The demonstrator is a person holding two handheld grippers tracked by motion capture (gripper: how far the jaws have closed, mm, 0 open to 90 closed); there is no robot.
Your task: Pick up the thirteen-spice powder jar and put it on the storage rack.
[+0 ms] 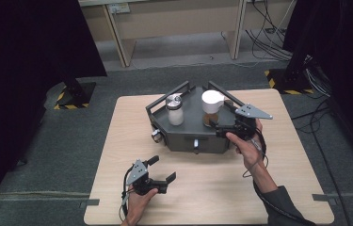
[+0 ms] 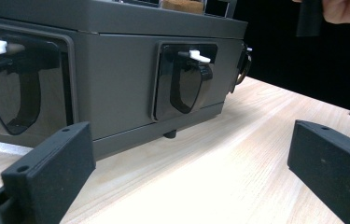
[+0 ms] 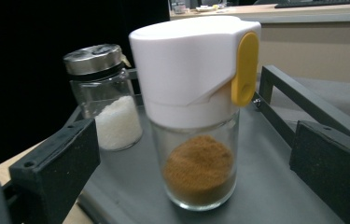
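Spice jar (image 3: 196, 116) upright on the rack (image 1: 190, 129) top, near its right edge, between the right gripper's (image 1: 219, 123) wide-open jaws, pads not touching: grasp not made, lift still ahead. Left gripper (image 1: 162, 170) open, empty, by the table's (image 1: 212, 188) near edge. No legible labels.

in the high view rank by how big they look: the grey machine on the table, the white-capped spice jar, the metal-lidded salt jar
1. Grey machine, far the largest.
2. White-capped spice jar and metal-lidded salt jar: they look about alike in that view, so I would not rank them. Both stand on the machine's top at a similar distance from the camera.
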